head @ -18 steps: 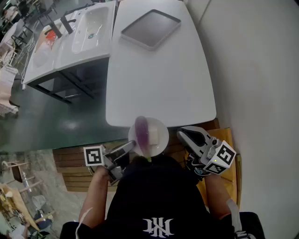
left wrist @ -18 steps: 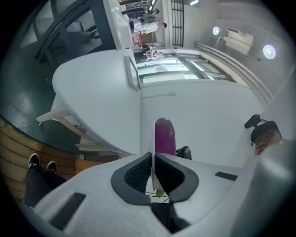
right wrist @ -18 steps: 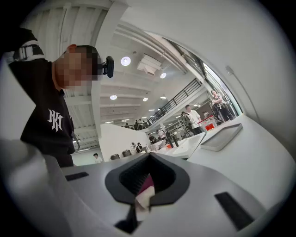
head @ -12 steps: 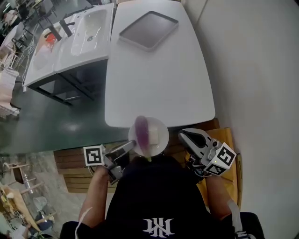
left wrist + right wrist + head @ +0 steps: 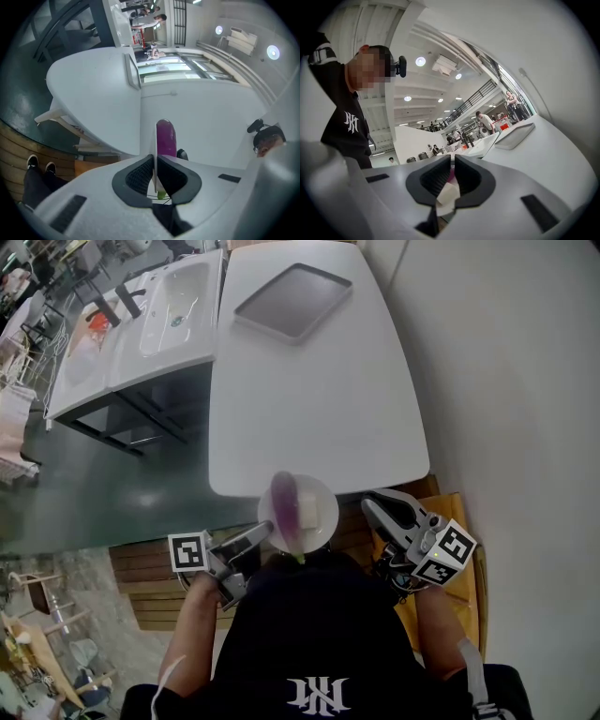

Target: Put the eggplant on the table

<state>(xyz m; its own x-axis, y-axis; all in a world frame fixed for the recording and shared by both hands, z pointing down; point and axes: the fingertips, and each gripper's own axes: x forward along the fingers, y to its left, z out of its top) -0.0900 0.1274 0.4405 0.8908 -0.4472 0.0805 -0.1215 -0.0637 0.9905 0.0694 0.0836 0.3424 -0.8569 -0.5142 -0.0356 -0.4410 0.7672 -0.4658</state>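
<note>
A purple eggplant (image 5: 284, 507) lies on a white plate (image 5: 325, 499) that hangs over the near edge of the white table (image 5: 319, 399). A small pale piece lies beside it on the plate. My left gripper (image 5: 265, 535) is shut on the plate's left rim. In the left gripper view the plate (image 5: 155, 140) shows edge-on between the pads, with the eggplant (image 5: 165, 138) just beyond them. My right gripper (image 5: 367, 505) is shut and stands a little apart from the plate's right side. It points at the plate, and a strip of purple shows past its jaws (image 5: 452, 176).
A grey tray (image 5: 292, 301) sits at the table's far end. A white sink unit (image 5: 159, 320) stands to the left across a dark floor. A wooden bench (image 5: 141, 568) is under my left hand. A white wall runs along the right.
The right gripper has edged slightly to the right, away from the plate. The plate, the eggplant and the left gripper have kept their place.
</note>
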